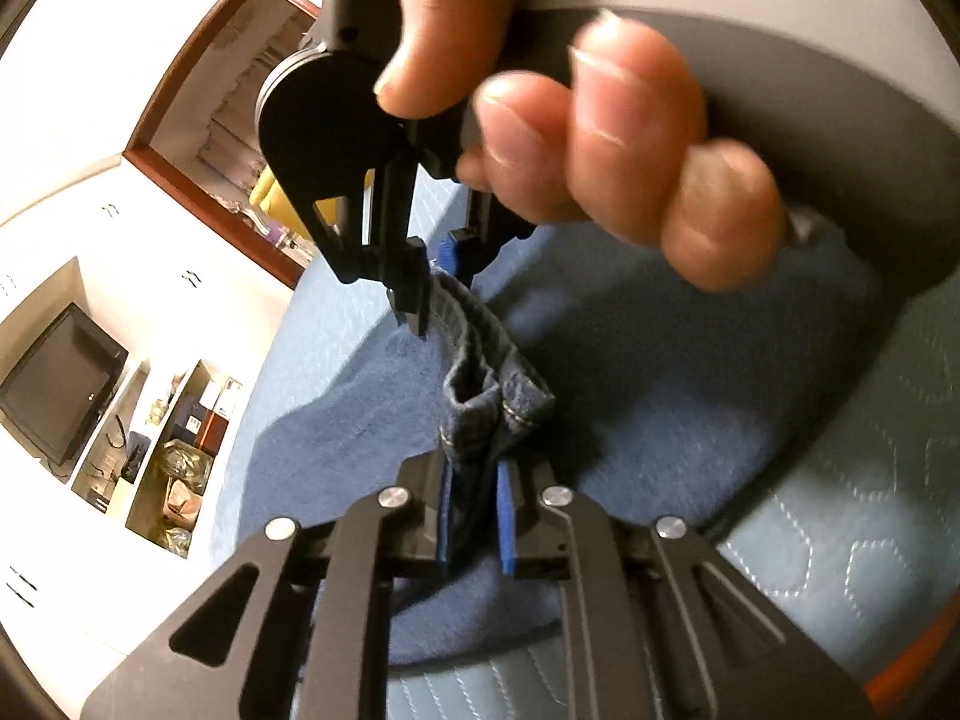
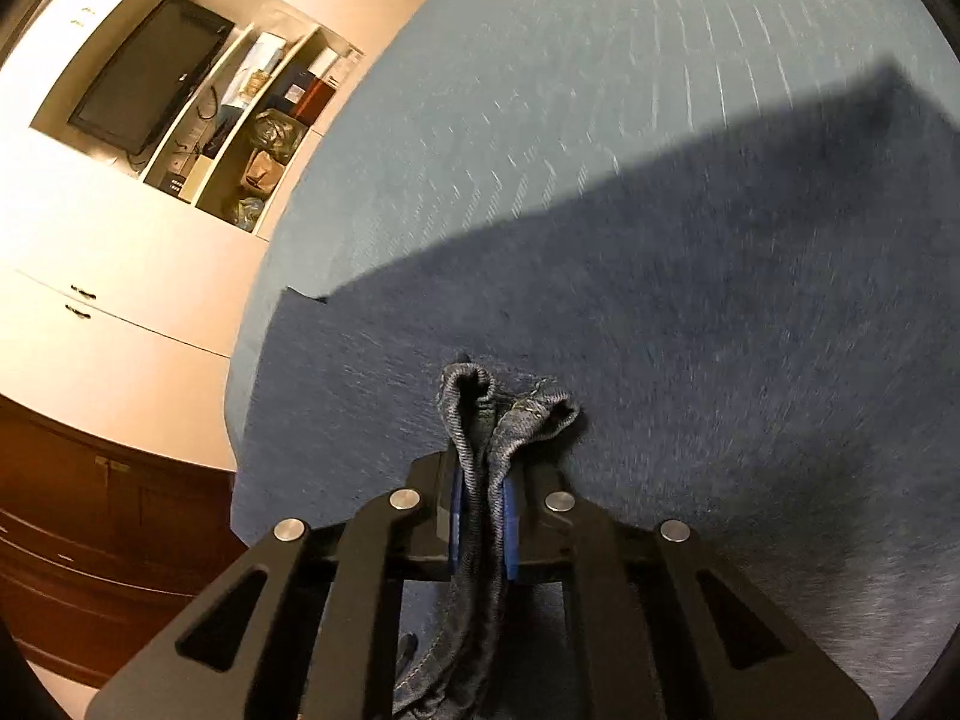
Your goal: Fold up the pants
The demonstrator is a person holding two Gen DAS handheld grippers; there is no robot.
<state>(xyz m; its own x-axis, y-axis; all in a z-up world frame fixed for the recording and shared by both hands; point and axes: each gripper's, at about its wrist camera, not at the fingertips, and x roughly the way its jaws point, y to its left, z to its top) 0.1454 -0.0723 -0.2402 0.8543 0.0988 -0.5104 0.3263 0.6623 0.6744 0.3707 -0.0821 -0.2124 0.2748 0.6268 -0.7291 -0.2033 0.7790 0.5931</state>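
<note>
The pants are dark denim jeans; a bunched strip of their hem edge stretches between my two grippers. At the bottom of the left wrist view, my left gripper is shut on that denim between its blue pads. Just beyond it, my right gripper hangs from a person's hand and pinches the other end of the strip. In the right wrist view, the right gripper is clamped on a folded denim edge, and more denim hangs below the jaws.
A dark blue fleecy cloth lies on a light blue quilted bedspread under the grippers. Past the bed's left edge stand white cabinets holding a black TV and cluttered shelves. A wood-framed opening lies farther back.
</note>
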